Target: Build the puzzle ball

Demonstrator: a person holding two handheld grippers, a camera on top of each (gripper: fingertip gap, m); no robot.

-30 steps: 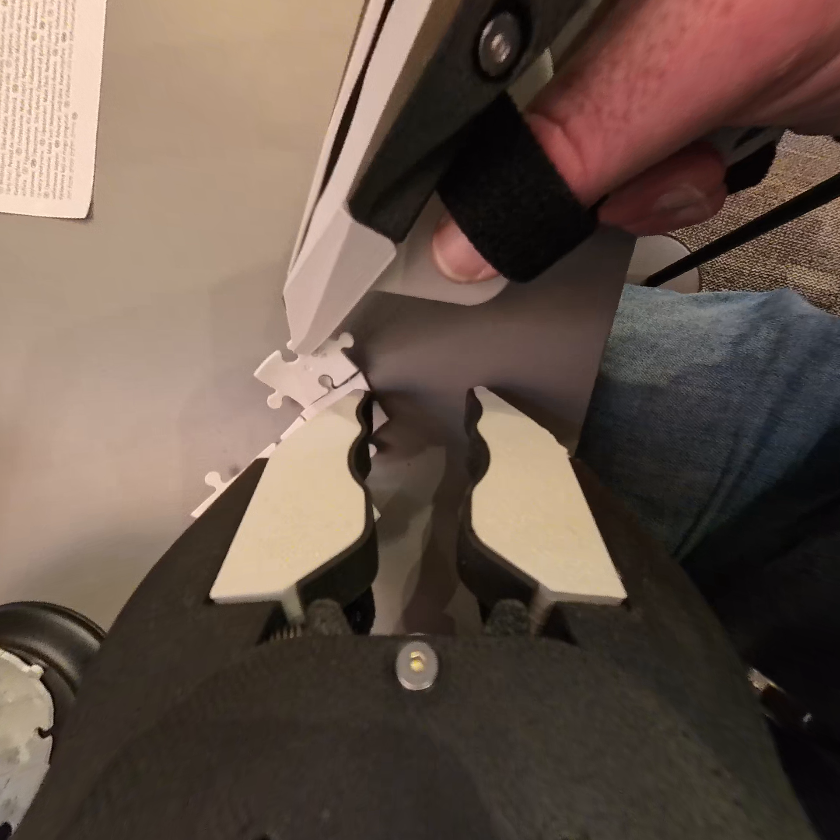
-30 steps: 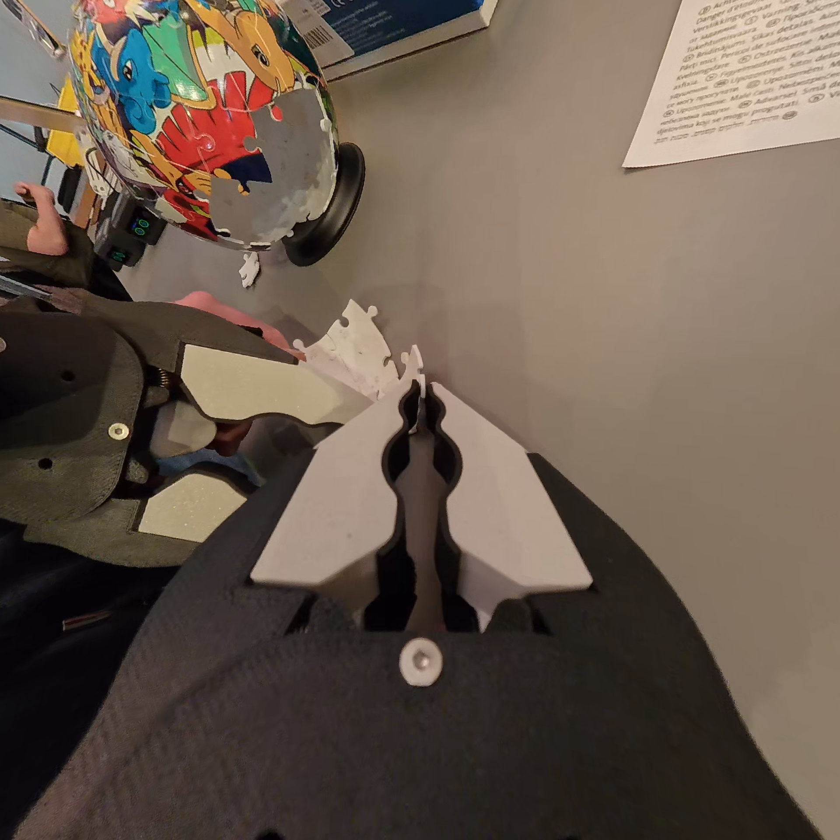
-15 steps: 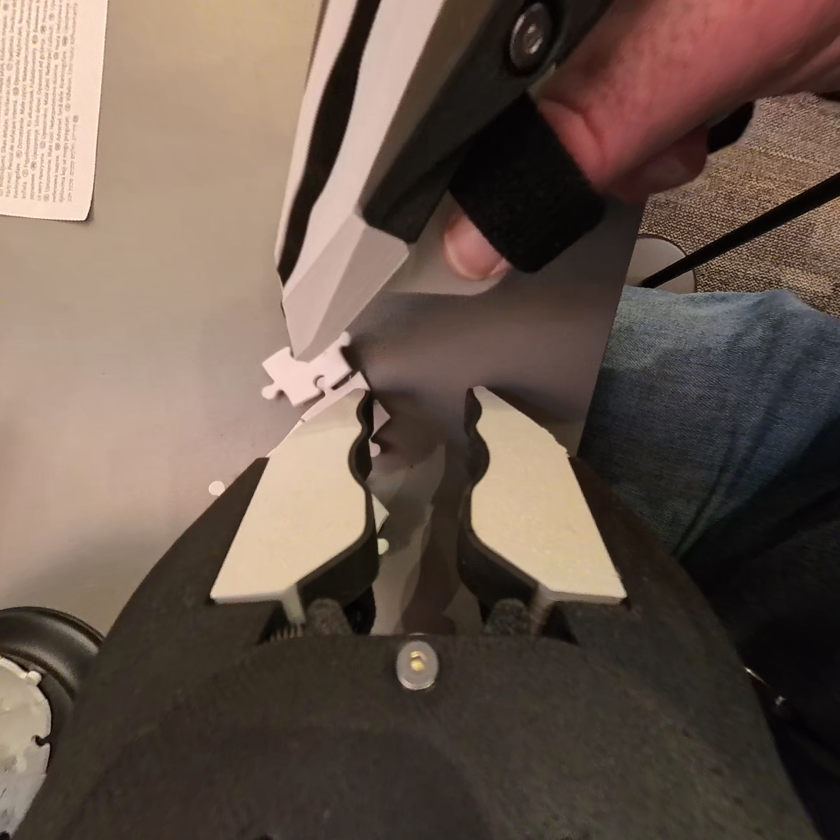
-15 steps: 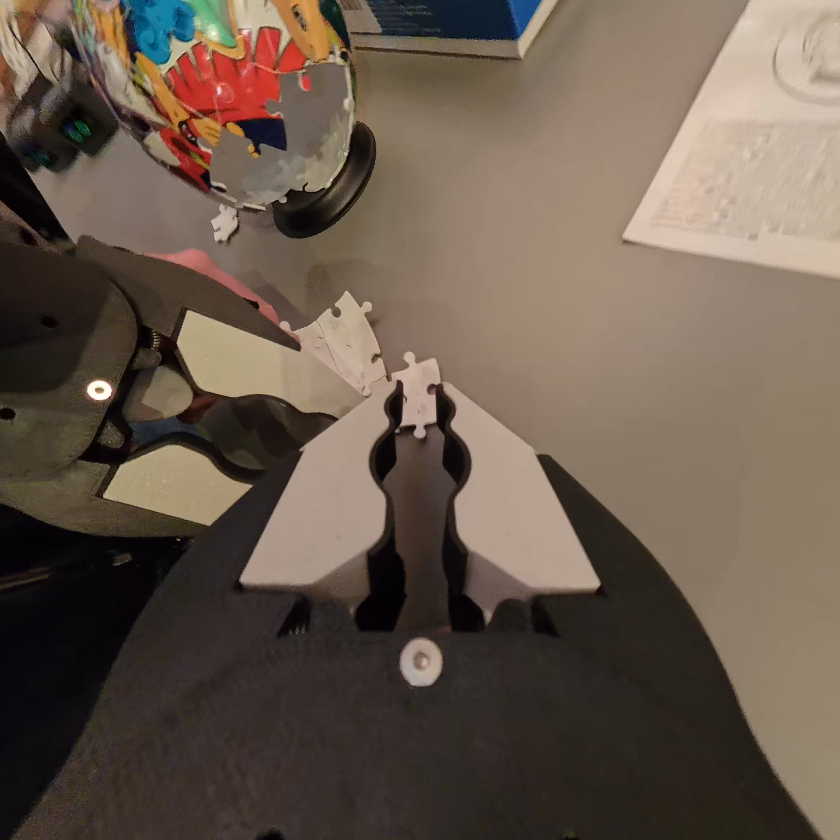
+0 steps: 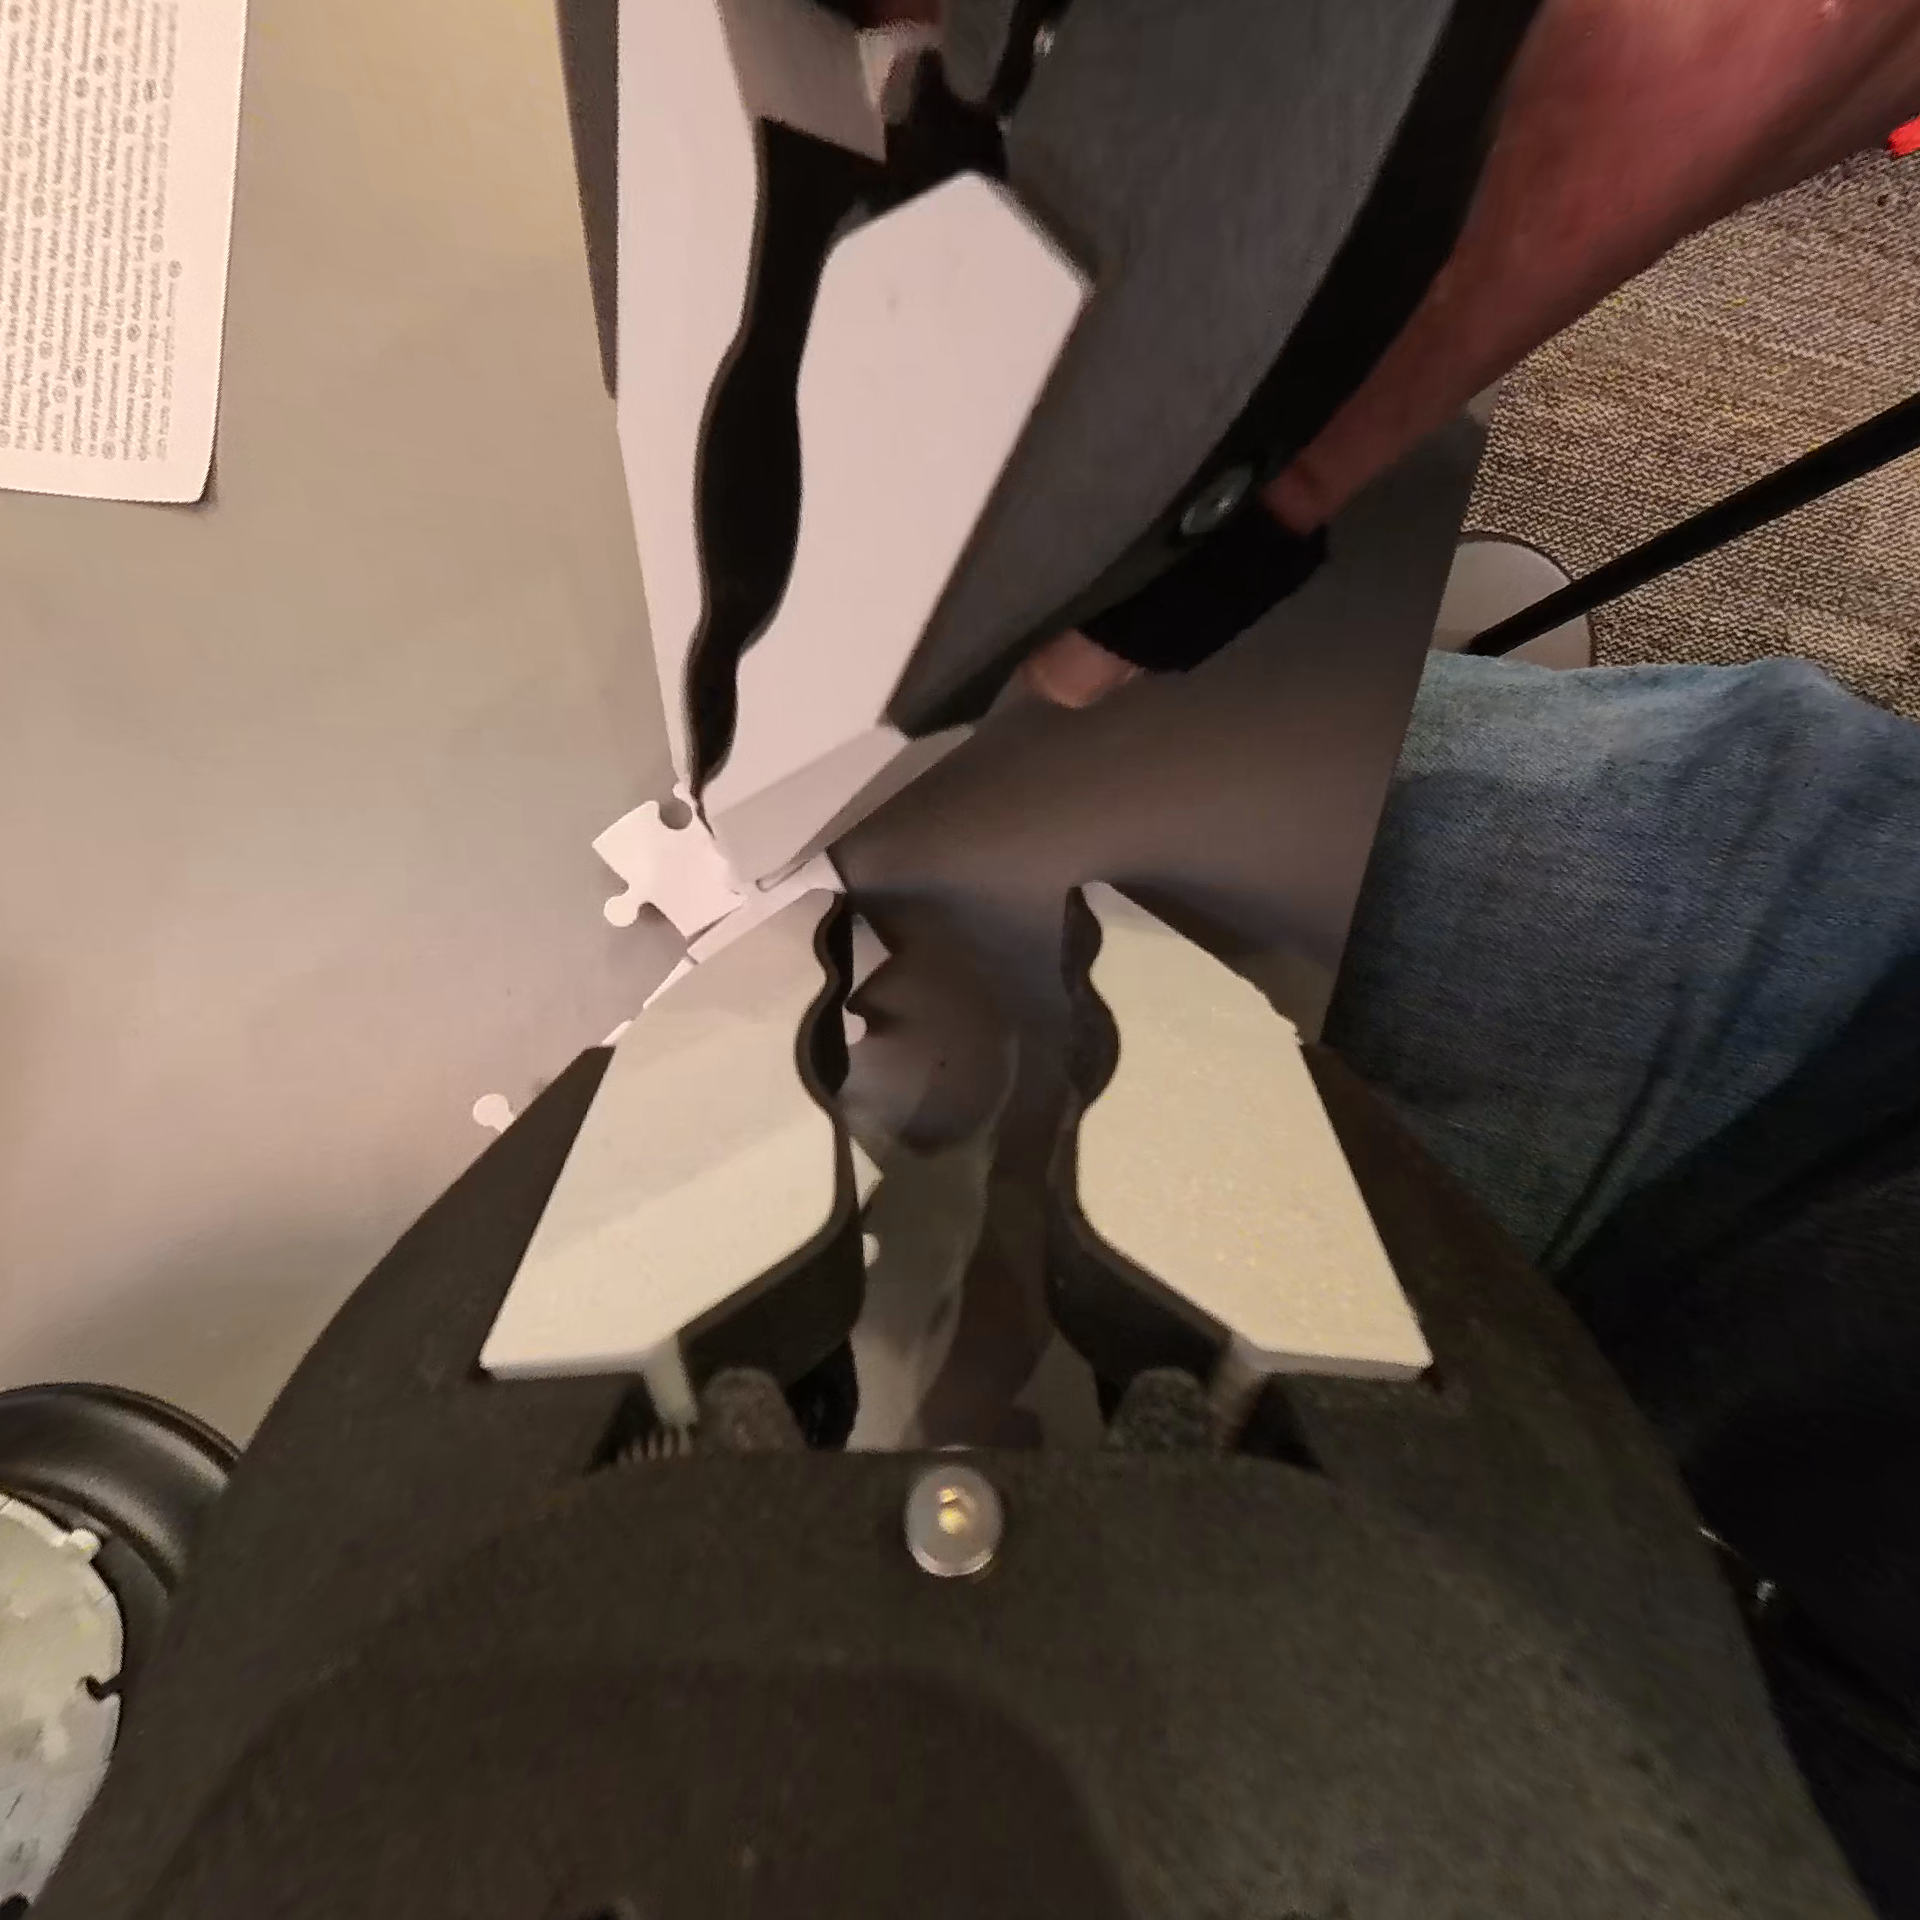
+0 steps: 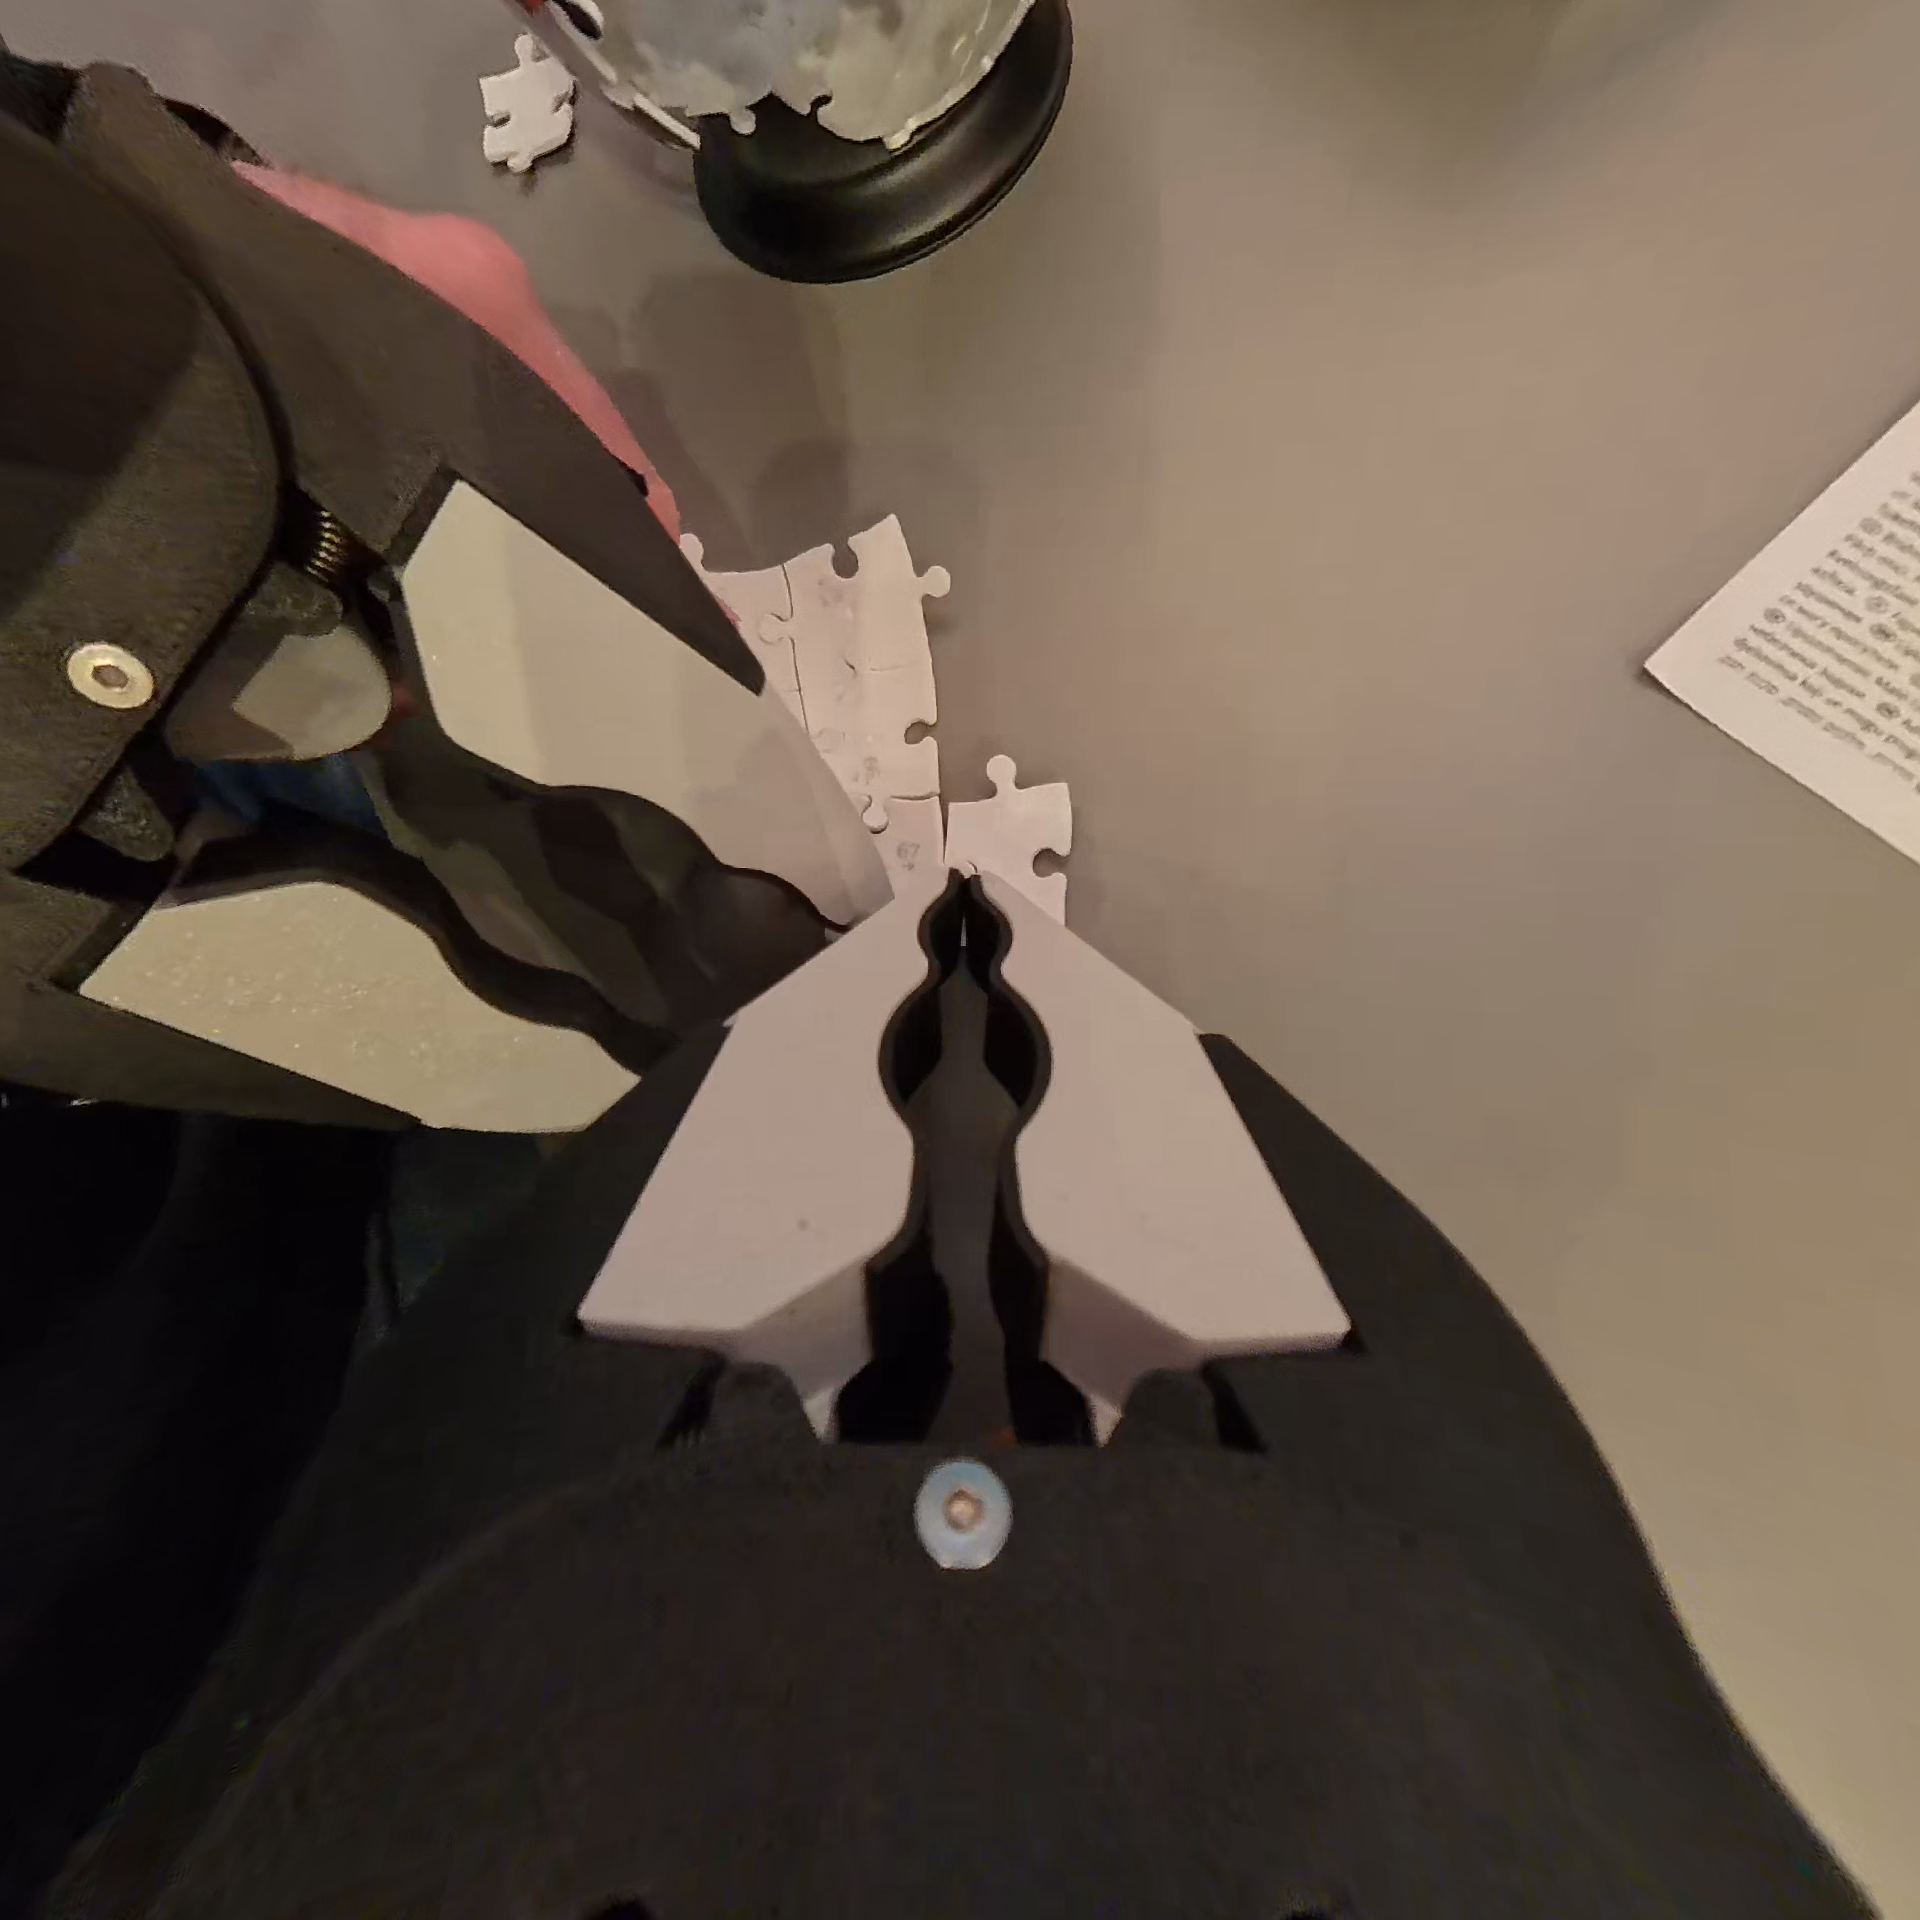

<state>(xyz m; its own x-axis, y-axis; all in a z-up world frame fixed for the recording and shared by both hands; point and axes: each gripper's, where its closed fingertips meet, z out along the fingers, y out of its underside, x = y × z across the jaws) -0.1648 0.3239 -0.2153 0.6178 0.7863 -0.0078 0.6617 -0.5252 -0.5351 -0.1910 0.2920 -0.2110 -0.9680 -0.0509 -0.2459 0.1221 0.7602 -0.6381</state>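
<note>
My right claw [image 6: 966,883] was clenched on the loose piece's [image 6: 1013,836] edge, beside the strip [image 6: 868,675]. My left claw [image 5: 961,935] was released, one finger pinning that strip for joining. The ball [image 6: 831,62] stood well apart.

Bare table [image 6: 1351,520] rightward; ball stand [image 6: 883,208] and left gripper [image 6: 727,935] leftward.

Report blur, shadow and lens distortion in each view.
Left wrist view: the right gripper is motion-smeared along its edges, casting dark shadow on the table. Right wrist view: wide-angle bending; the puzzle ball at the top edge is soft.
</note>
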